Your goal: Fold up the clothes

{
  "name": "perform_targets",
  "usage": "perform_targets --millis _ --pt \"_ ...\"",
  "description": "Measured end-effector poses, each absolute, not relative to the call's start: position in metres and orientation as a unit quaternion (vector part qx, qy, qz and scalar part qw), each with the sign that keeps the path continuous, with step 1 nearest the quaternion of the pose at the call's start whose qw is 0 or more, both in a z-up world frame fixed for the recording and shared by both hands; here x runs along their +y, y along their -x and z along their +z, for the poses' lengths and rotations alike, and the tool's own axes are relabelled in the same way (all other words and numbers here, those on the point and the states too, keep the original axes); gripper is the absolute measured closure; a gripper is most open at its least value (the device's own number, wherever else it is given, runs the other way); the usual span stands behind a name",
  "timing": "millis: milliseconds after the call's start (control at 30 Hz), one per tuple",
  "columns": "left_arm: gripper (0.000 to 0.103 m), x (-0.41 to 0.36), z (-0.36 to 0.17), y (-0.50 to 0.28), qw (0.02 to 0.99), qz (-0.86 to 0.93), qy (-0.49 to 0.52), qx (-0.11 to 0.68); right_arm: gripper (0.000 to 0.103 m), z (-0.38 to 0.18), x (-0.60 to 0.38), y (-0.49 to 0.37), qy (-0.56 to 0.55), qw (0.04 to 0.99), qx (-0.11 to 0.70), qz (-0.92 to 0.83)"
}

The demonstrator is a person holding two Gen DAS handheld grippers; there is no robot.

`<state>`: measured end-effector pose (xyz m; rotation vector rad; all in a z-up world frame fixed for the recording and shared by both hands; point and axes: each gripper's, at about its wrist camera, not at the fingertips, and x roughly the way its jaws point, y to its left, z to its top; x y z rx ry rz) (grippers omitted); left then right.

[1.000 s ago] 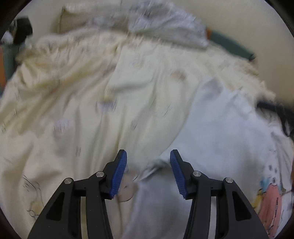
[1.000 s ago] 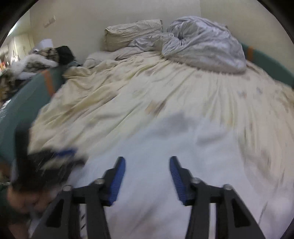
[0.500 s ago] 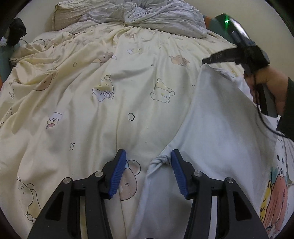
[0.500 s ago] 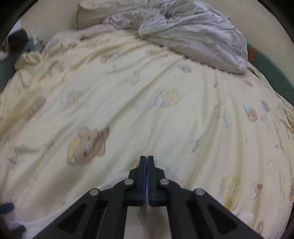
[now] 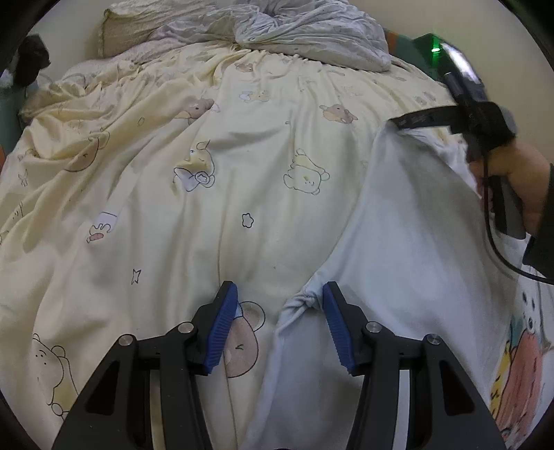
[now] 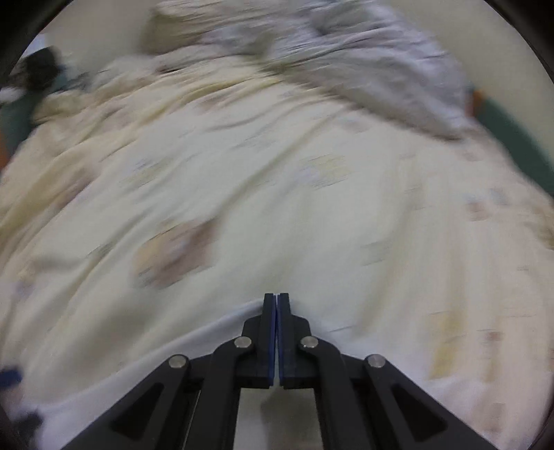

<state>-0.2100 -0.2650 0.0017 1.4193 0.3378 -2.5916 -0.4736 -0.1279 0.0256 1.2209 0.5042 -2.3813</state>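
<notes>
A pale white T-shirt [image 5: 398, 242] with a cartoon print [image 5: 519, 363] lies on the right side of a cream bear-print sheet [image 5: 173, 225]. My left gripper [image 5: 278, 297] is open. A bunched corner of the shirt [image 5: 304, 299] lies between its jaws, against the right pad only. In the left wrist view my right gripper [image 5: 396, 122], held by a hand [image 5: 516, 173], is shut on the shirt's far edge and lifts it. The blurred right wrist view shows the right gripper [image 6: 277, 299] shut, with the white shirt [image 6: 138, 363] hanging from it.
A crumpled grey duvet [image 5: 311, 34] and a pillow [image 5: 128, 31] lie at the head of the bed. A dark furry thing [image 5: 31, 62] sits at the far left edge. A green bed border [image 5: 412, 45] shows at the far right.
The right gripper swept across the bed and shut on the shirt's far edge. The left gripper stayed open at the bunched corner and its view went from blurred to sharp.
</notes>
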Motion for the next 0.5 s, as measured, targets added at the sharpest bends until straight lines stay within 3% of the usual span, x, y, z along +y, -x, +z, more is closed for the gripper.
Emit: perform_targets --millis 133,200,300,367,433,500 --pt "0.047 -0.266 0.011 0.205 0.084 -0.867 -0.473 0.129 0.103 0.067 -0.091 0.44 -0.409 0.228 0.181 -0.865" --pt "0.047 -0.264 0.017 0.201 0.078 -0.87 -0.468 0.131 0.098 0.083 -0.054 0.408 -0.413 0.236 0.155 -0.866" --pt "0.047 -0.25 0.03 0.188 0.057 -0.882 -0.454 0.114 0.071 0.08 0.003 0.361 -0.461 0.228 0.075 -0.855" --pt "0.047 -0.236 0.041 0.174 0.034 -0.891 -0.441 0.103 0.026 0.072 0.027 0.323 -0.467 0.196 0.06 -0.86" --pt "0.041 -0.217 0.053 0.156 -0.013 -0.9 -0.423 0.102 0.023 0.061 0.047 0.28 -0.471 0.159 0.059 -0.866" --pt "0.025 -0.198 0.059 0.142 -0.058 -0.903 -0.414 0.101 0.023 0.053 0.061 0.238 -0.473 0.136 0.053 -0.869"
